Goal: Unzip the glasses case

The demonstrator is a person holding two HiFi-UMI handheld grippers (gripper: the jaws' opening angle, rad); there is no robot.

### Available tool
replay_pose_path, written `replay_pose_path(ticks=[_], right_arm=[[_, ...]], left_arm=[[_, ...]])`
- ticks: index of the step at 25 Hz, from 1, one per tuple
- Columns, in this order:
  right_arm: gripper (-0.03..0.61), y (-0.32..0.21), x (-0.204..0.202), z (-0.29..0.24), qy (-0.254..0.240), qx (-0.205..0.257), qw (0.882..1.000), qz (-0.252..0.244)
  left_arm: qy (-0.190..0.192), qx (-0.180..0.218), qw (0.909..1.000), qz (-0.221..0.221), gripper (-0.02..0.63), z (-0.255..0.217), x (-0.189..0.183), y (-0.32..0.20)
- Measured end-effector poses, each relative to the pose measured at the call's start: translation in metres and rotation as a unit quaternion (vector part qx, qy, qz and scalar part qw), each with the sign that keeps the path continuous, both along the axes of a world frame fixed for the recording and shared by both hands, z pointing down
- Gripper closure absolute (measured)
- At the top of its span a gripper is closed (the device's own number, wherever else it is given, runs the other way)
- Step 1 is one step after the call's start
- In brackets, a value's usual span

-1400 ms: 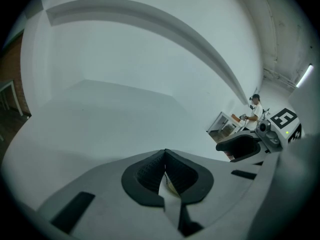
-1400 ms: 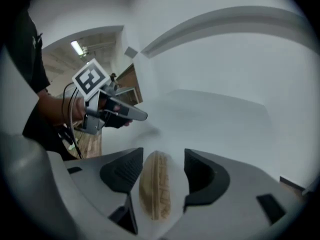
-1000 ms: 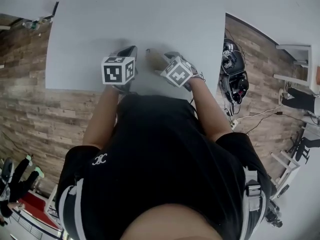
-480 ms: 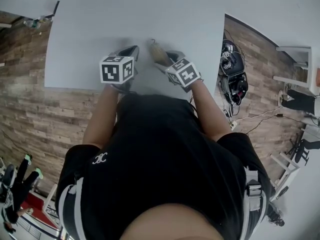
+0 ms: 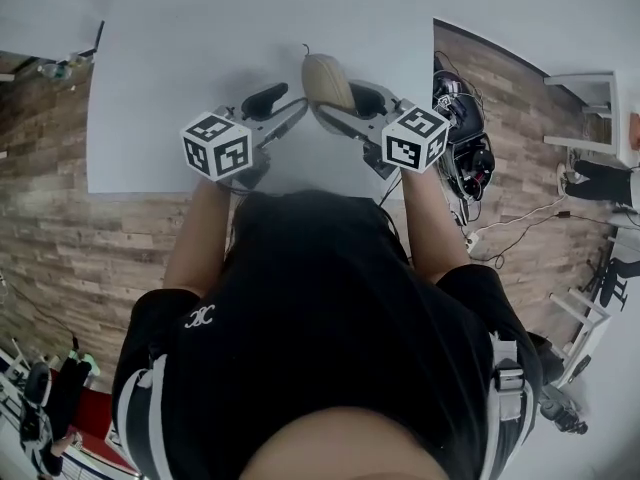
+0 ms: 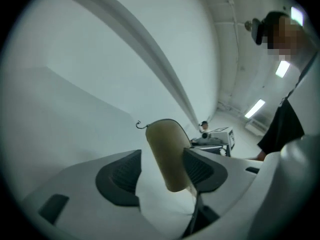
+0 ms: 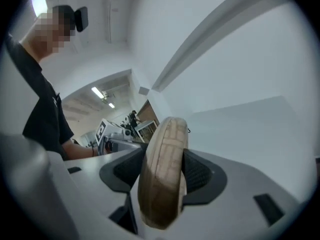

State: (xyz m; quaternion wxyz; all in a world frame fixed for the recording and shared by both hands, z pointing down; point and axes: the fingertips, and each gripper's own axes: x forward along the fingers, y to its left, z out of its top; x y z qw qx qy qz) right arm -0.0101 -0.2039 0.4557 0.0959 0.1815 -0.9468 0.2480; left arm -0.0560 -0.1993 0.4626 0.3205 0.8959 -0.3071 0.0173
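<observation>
The glasses case (image 5: pixel 325 78) is up off the table (image 5: pixel 180 78), right gripper (image 5: pixel 342 100) just clamped round it. Left gripper (image 5: pixel 283 106) jaws are just opening, half-wide, case end between them unpinched (zip pull (image 6: pixel 138 125) dangles free, far end). All the unzipping remains.

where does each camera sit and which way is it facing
Head view: on the person's head, facing steeply down at the white table; shows their black shirt, forearms, left gripper and right gripper.
Left gripper view: on the left gripper, looking along its fingers, which just opened, glasses case between them; shirt at right.
Right gripper view: on the right gripper, looking along its fingers, which just closed on the case; shirt at left.
Shared: both gripper views see the case, from opposite sides.
</observation>
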Motion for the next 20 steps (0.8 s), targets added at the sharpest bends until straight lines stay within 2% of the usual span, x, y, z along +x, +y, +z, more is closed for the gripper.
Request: replay_pose_path(ticks=[1,2,5,9,16,18,20], right_arm=[[0.325,0.001,0.0,-0.007,-0.025,-0.007,1.0,-0.002],[0.325,0.002,0.0,-0.014,-0.049,-0.014,0.999,-0.004],[0.327,0.009,0.002,-0.032,-0.1,-0.025,0.994,-0.028],[0.327,0.023,0.004,-0.045,-0.125,-0.025,0.988,-0.088],[0.327,0.041,-0.007,-0.053,-0.171,-0.077,0.968,-0.168],[0.327,0.046,-0.006,-0.048,-0.169,-0.097,0.962,-0.192],[0.327,0.052,-0.006,-0.04,-0.158,-0.113,0.958,-0.208]], left_arm=[[0.03,0.0,0.9992,0.027,0.331,-0.007,0.007,0.004],[0.053,0.001,0.9973,0.05,0.296,-0.013,0.014,0.007],[0.098,0.012,0.9902,0.099,0.251,-0.031,0.029,0.014],[0.159,0.008,0.9775,0.138,0.225,-0.052,0.046,0.013],[0.191,0.014,0.9616,0.196,0.183,-0.065,0.054,0.019],[0.191,0.025,0.9613,0.197,0.184,-0.068,0.062,0.016],[0.179,0.044,0.9649,0.188,0.186,-0.071,0.068,0.011]])
